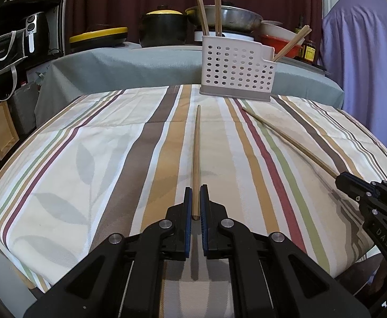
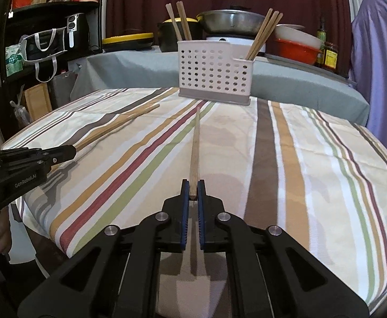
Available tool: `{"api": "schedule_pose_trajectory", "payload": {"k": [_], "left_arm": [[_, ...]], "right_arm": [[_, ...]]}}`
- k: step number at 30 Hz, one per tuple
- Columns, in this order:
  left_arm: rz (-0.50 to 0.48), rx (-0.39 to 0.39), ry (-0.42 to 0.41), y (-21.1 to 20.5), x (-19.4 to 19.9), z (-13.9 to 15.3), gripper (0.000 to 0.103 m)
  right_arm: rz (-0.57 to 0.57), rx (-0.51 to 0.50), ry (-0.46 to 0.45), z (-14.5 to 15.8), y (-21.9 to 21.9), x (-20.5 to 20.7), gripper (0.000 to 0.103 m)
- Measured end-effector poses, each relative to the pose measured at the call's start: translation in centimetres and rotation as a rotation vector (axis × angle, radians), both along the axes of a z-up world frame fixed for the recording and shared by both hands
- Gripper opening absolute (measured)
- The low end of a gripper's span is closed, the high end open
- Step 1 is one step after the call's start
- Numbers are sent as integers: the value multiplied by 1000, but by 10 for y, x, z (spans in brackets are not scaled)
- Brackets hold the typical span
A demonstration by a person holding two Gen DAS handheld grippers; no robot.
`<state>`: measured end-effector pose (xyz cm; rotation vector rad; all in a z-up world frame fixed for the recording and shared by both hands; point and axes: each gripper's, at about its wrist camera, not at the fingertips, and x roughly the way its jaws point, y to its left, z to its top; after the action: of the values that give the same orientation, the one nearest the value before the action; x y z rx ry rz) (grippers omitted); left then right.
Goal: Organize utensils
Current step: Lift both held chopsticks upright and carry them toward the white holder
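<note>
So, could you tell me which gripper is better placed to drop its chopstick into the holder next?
Probably the right gripper: its chopstick points almost straight at the holder. The left gripper grips one too, tip farther off.

Left gripper [image 1: 196, 198] and right gripper [image 2: 192, 188] reach forward side by side, pads nearly together.

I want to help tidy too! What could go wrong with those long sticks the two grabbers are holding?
Each chopstick is pinched only at its very end: the left gripper holds one chopstick, the right gripper another. So each could swing or slip out. Their long tips could also bump the white holder, which looks light, or the chopsticks already inside.
</note>
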<state>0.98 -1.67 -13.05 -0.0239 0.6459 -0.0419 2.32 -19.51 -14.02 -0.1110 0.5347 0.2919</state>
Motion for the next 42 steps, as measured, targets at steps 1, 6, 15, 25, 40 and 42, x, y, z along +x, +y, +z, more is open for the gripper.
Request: {"api": "schedule_pose_trajectory", "payload": {"k": [1, 6, 15, 25, 40, 42], "left_arm": [[-1, -1, -3, 0, 0, 1, 7], [-5, -4, -18, -1, -2, 7, 7], [-14, -3, -54, -4, -7, 23, 7], [-34, -2, -132, -10, -17, 53, 7], [-51, -15, -224, -13, -32, 92, 7], [-52, -17, -233, -13, -33, 96, 7]], "right_arm": [[-3, 2, -5, 2, -1, -1, 6], [-11, 1, -37, 11, -5, -8, 6], [-11, 5, -105, 32, -10, -18, 6], [-22, 29, -201, 66, -16, -32, 6], [-50, 79, -322, 114, -36, -47, 6], [-52, 82, -333, 118, -38, -48, 6]]}}
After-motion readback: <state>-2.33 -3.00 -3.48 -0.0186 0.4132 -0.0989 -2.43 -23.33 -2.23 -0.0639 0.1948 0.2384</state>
